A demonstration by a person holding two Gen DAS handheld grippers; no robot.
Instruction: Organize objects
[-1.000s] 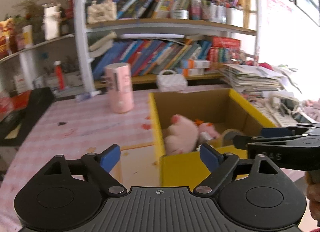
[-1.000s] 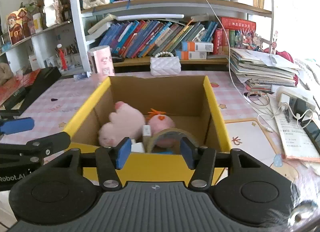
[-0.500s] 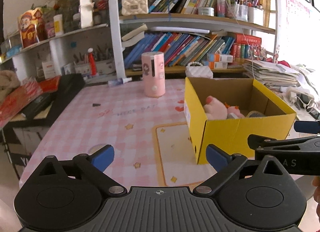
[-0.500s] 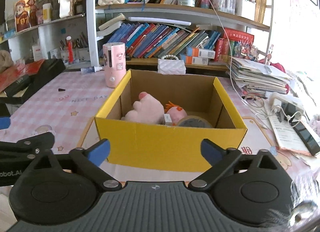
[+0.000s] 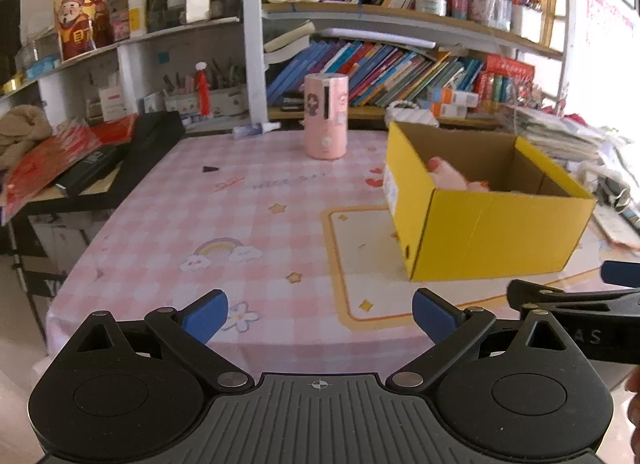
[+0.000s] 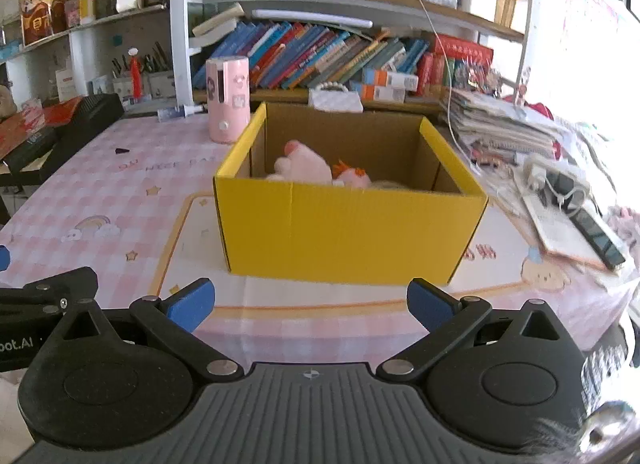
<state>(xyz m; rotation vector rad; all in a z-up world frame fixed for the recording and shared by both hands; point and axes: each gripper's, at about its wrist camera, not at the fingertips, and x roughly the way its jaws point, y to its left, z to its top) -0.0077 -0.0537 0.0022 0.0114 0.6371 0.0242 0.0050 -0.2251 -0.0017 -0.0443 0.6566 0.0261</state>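
Left gripper (image 5: 320, 314): spread wide, nothing between its blue pads, held off the near edge of the bench.
Right gripper (image 6: 310, 304): likewise wide and empty — its blue pads framed the front of the yellow box from well short of it.
Yellow box (image 6: 348, 232): an open-topped cardboard box, yellow outside and brown inside, stood upright on the cream mat (image 5: 360, 248) with the orange border; in the left view it sat to the right of centre (image 5: 492, 236).
Pink plush toy (image 6: 302, 165): lay inside the box toward its left side, only its top showing over the front wall; also seen from the left wrist (image 5: 446, 175).
Orange-tufted toy (image 6: 354, 177): inside the box, just beside the pink plush on its right — mostly hidden by the wall.
Pink cylinder (image 5: 325, 115): upright on the bench behind the box's left corner, apart from it.
Bench (image 5: 224, 207): covered with a pink checked cloth printed with stars and a rainbow.
Small white tube (image 5: 256, 129): lying flat at the far edge of the bench, left of the pink cylinder.
Bookshelf (image 6: 320, 51): behind the bench, crowded with leaning books.
Paper stack (image 6: 508, 127): piled to the right of the box, a white cable running over it.
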